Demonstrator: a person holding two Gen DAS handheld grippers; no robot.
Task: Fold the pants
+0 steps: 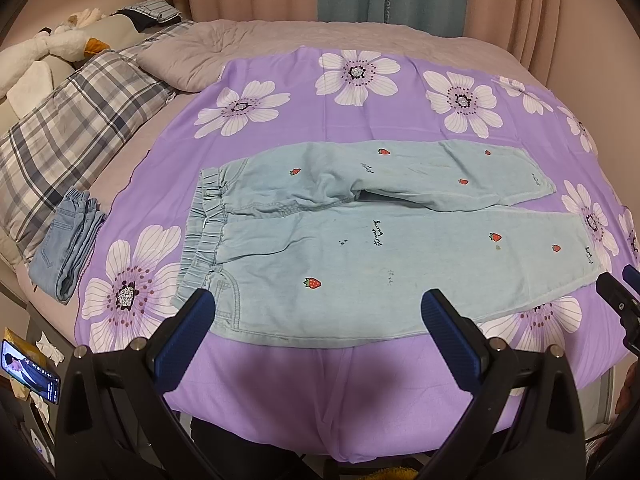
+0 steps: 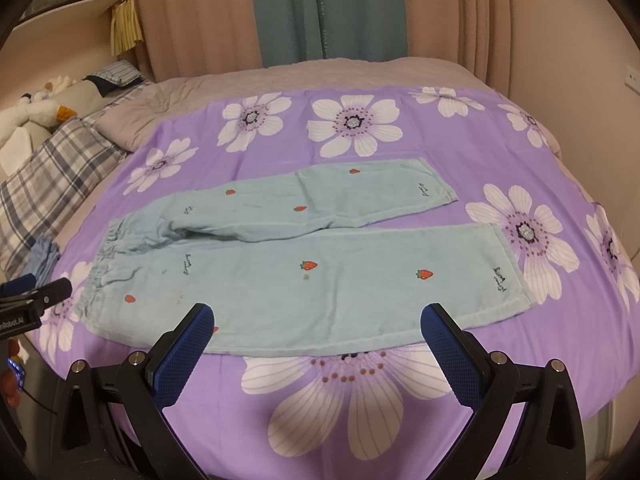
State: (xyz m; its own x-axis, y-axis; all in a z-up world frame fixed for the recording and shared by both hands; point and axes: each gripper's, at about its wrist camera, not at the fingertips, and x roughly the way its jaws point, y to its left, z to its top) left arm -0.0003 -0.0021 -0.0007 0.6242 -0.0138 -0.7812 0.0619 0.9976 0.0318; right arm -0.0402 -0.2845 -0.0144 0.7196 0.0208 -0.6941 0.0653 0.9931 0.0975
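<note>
Light blue pants (image 1: pixel 360 248) with red strawberry prints lie flat and unfolded on a purple flowered sheet (image 1: pixel 304 380), waistband to the left, legs to the right and slightly spread. They also show in the right wrist view (image 2: pixel 304 276). My left gripper (image 1: pixel 320 304) is open and empty, hovering over the near edge of the pants by the waistband end. My right gripper (image 2: pixel 318 320) is open and empty over the near leg's edge. The right gripper's tip shows at the left wrist view's right edge (image 1: pixel 618 292).
A folded pair of denim pants (image 1: pixel 68 248) lies left of the sheet beside a plaid pillow (image 1: pixel 68 136). Plush toys (image 1: pixel 52 44) sit at the far left. A phone (image 1: pixel 30 372) stands below the bed's left corner. Curtains (image 2: pixel 320 12) hang behind the bed.
</note>
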